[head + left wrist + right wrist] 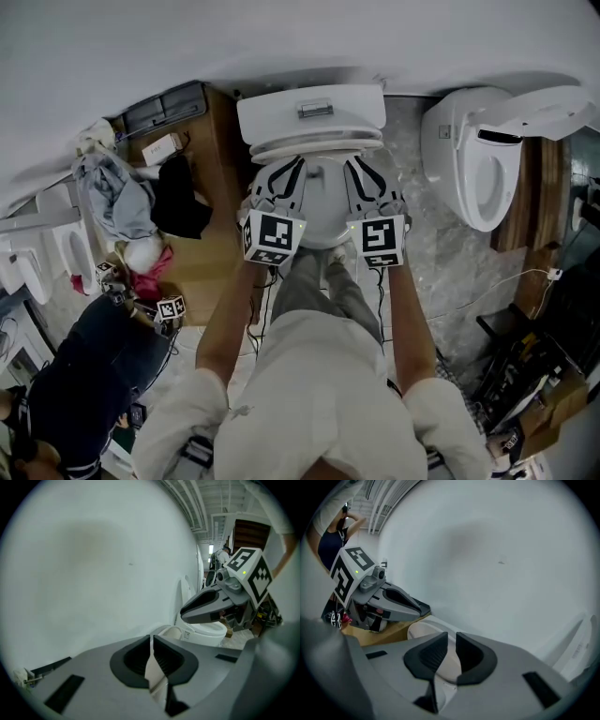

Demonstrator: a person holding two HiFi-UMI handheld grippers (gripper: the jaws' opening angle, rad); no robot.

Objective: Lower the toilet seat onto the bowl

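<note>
The white toilet [311, 111] stands against the wall straight ahead, its seat [315, 150] showing as stacked white bands just in front of the tank. Both grippers reach over the bowl [323, 216], side by side. My left gripper [289, 171] [151, 641] has its jaws only a sliver apart; a white edge of the toilet shows through the gap, and I cannot tell if the pads touch it. My right gripper [364, 169] [451, 641] stands a little wider, with white porcelain behind the gap. Each gripper appears in the other's view: right gripper [211, 604], left gripper [393, 604].
A second toilet [478, 159] with its lid raised stands at the right. A heap of clothes [122, 192] and a black bag [178, 197] lie on the wooden floor at the left. Another person [84, 375] crouches at the lower left. Cables trail at the right.
</note>
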